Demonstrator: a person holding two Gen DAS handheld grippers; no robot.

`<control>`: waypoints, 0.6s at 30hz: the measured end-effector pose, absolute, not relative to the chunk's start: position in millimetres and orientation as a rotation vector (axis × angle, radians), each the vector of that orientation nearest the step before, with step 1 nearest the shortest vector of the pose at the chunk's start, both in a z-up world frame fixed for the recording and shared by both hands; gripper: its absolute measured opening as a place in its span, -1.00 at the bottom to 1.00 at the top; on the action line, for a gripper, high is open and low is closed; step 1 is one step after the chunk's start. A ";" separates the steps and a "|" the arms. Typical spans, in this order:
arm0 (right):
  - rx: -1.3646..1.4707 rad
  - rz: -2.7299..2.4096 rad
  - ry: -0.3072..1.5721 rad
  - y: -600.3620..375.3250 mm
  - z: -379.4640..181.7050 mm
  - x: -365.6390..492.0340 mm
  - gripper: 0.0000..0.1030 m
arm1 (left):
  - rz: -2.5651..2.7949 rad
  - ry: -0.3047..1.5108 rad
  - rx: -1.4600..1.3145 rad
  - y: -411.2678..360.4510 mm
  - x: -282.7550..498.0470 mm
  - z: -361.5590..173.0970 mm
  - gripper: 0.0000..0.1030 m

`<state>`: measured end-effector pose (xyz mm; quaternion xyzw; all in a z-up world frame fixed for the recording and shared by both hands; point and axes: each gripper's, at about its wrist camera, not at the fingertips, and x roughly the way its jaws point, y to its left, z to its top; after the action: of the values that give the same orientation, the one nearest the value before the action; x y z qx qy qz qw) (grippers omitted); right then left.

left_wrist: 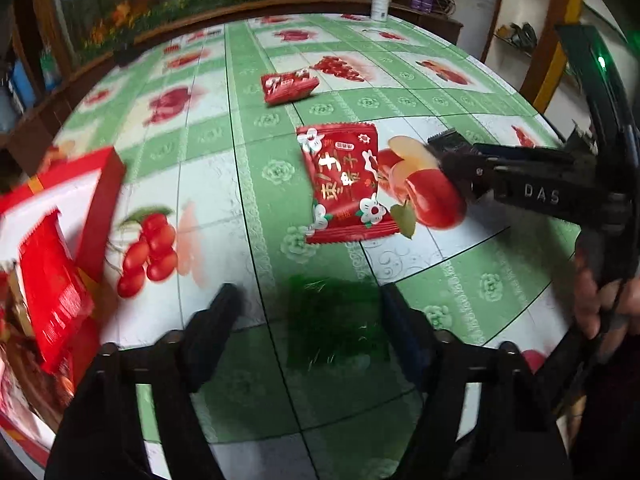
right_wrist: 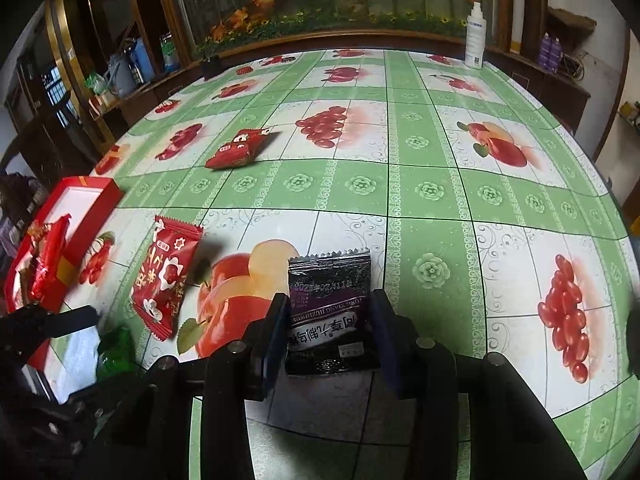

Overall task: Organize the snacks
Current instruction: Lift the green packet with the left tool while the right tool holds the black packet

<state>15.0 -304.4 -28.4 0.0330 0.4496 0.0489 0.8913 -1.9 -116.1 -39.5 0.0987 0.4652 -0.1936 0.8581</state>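
My left gripper (left_wrist: pixel 308 304) is open, with a blurred green packet (left_wrist: pixel 332 320) between its fingers; the same green packet (right_wrist: pixel 116 352) shows beside it in the right wrist view. My right gripper (right_wrist: pixel 330 312) is shut on a black-and-purple snack packet (right_wrist: pixel 330 312). A red flowered snack packet (left_wrist: pixel 346 184) lies flat on the table, also in the right wrist view (right_wrist: pixel 164 280). A second red packet (left_wrist: pixel 288 86) lies farther back (right_wrist: pixel 236 150). A red box (left_wrist: pixel 60 216) at the left holds red packets (right_wrist: pixel 48 256).
The table has a green and white fruit-print cloth (right_wrist: pixel 432 188). A white spray bottle (right_wrist: pixel 475 36) stands at the far edge. Shelves and a flower mural lie behind the table. The right gripper's body (left_wrist: pixel 540 188) reaches in from the right in the left wrist view.
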 end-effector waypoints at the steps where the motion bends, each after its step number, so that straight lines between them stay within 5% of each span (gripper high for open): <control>1: 0.072 0.103 0.933 -304.5 -28.2 14.8 -0.13 | -0.413 0.969 0.207 -115.4 -1.7 -38.1 -0.04; 9: 0.030 0.073 0.935 -296.2 -28.2 15.9 -0.20 | -0.435 0.972 0.152 -102.2 -1.1 -33.2 -0.42; 18: 0.084 0.096 0.957 -292.1 -23.4 10.1 -0.22 | -0.453 0.956 0.109 -85.6 -4.1 -31.5 -0.56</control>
<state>10.1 -292.1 -23.4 0.0406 0.4603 0.0463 0.8856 -4.1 -85.6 -31.5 0.0518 0.4556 -0.2160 0.8620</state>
